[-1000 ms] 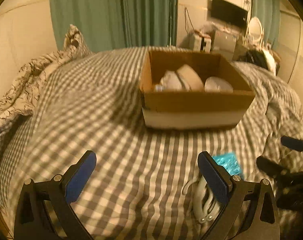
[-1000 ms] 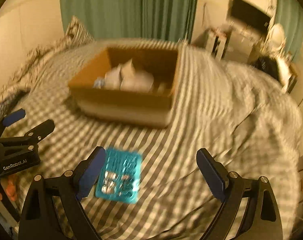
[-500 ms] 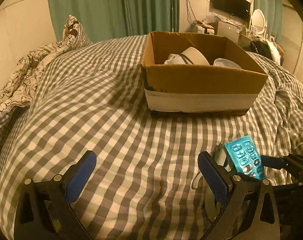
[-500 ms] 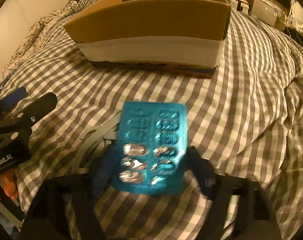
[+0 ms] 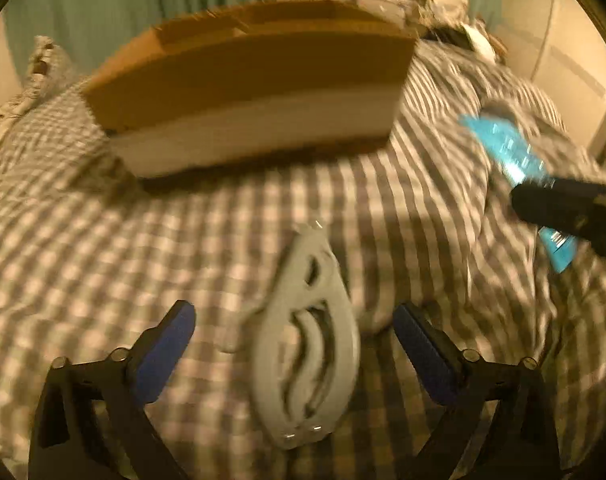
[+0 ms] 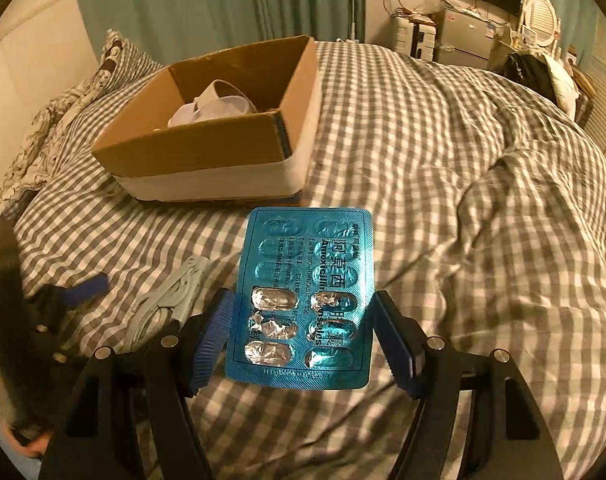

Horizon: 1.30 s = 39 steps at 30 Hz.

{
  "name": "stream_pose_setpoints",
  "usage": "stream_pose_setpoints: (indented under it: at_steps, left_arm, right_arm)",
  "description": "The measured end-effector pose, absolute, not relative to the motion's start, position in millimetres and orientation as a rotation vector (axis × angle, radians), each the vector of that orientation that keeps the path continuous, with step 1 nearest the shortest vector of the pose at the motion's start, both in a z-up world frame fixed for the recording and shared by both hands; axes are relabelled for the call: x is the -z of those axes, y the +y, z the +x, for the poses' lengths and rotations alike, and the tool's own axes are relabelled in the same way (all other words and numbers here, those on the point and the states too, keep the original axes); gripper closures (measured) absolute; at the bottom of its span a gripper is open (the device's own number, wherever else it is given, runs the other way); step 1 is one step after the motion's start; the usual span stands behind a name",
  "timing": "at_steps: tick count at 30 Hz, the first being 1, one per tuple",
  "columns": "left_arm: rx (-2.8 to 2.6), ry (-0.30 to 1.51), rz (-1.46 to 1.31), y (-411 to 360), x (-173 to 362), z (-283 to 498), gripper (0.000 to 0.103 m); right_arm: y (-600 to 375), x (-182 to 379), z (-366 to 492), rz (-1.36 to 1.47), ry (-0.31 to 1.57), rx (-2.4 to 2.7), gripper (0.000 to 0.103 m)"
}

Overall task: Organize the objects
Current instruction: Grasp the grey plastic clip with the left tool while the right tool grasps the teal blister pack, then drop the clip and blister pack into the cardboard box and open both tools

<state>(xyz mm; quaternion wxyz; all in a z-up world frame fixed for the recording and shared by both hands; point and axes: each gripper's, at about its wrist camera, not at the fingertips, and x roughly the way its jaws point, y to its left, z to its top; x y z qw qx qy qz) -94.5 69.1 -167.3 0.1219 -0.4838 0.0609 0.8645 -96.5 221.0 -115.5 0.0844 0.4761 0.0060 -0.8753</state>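
Note:
A blue blister pack (image 6: 309, 256) of capsules, partly used, is held up off the checked bedspread (image 6: 443, 160) with my right gripper (image 6: 303, 304) shut on its two long edges. The left wrist view shows that pack (image 5: 511, 152) blurred at the right, above a black finger (image 5: 563, 204) of the right gripper. A grey plastic looped piece (image 5: 307, 344) lies flat on the bed. My left gripper (image 5: 291, 316) hangs over it with the jaws closing, the piece between them and the pads clear of it. The open cardboard box (image 6: 207, 152) stands behind.
White containers (image 6: 219, 104) lie in the box. A floral pillow (image 6: 35, 136) lies at the bed's left edge. The duvet bunches into thick folds (image 6: 523, 184) on the right. Green curtains and a desk with a screen stand beyond the bed.
My right gripper closed on the blister pack and lifted it off the bed. My left gripper dropped and shifted right, so the grey piece now lies between its jaws.

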Motion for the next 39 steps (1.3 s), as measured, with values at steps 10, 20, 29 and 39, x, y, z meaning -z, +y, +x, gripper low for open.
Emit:
stream_pose_setpoints:
  at_steps: [10, 20, 29, 39]
  left_arm:
    - [-2.489, 0.148, -1.447, 62.3, 167.0, -87.4, 0.039]
    - [-2.57, 0.074, -1.3, 42.0, 104.8, -84.0, 0.087]
    - [-2.581, 0.059, -1.227, 40.1, 72.5, -100.6, 0.094]
    - [-2.663, -0.002, -1.022, 32.1, -12.6, -143.4, 0.094]
  right_arm:
    - [224.7, 110.5, -85.9, 1.395, 0.004, 2.622, 0.033]
    - [222.4, 79.3, -73.3, 1.295, 0.011, 2.65, 0.033]
    - [214.6, 40.7, -72.6, 1.168, 0.052, 2.661, 0.033]
    - [203.4, -17.8, -110.2, 1.006, 0.107, 2.686, 0.034]
